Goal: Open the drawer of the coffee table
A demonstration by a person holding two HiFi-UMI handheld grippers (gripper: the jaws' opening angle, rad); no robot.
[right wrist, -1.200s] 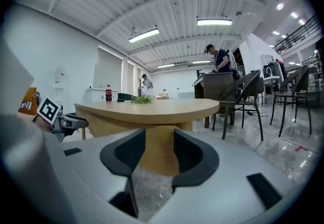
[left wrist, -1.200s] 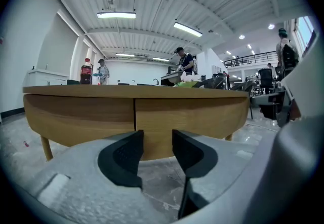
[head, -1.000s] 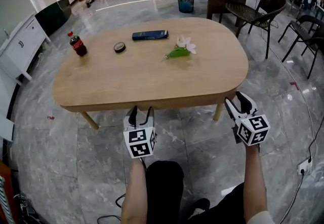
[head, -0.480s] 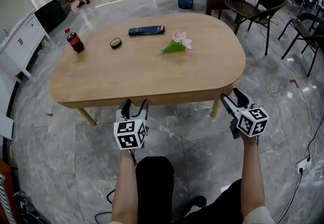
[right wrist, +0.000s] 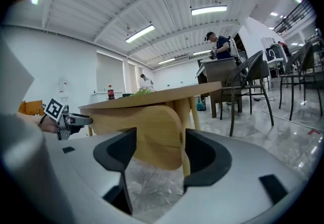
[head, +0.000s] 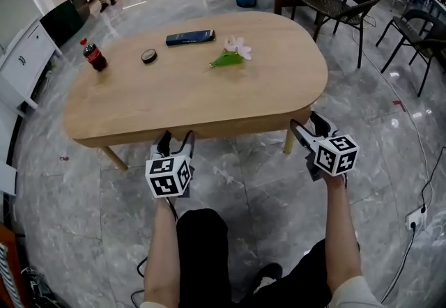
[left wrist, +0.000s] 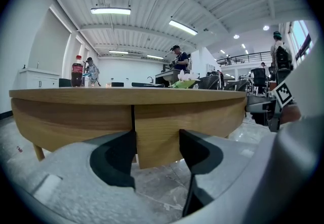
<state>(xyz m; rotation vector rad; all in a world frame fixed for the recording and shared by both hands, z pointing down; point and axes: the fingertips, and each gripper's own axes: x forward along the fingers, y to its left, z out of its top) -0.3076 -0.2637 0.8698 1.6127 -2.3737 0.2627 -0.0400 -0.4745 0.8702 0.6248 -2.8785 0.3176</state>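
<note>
Grey marble floor (head: 230, 181), open office room, oval wooden tabletop (head: 174, 101) carrying bottle (head: 92, 56), tin (head: 148, 56), box (head: 189, 37) and flower (head: 230, 56) toward its far edge. Drawer (left wrist: 157, 126) is sitting in the apron (head: 230, 129) under the near edge, shut flush. Nothing is pulled out, so I'm judging the whole pull as still remaining.

Near edge: left tool (head: 175, 139) is hovering just beside the apron. Its jaws have just been opening and are now standing wide, gripping nothing. By the near-right leg (head: 287, 141), right tool (head: 306, 125) is doing likewise: jaws just opening, wide, empty.

No handle is showing. Which side of the seam (left wrist: 133, 116) is the drawer front is hard to tell. Apron underside is staying hidden.
</note>
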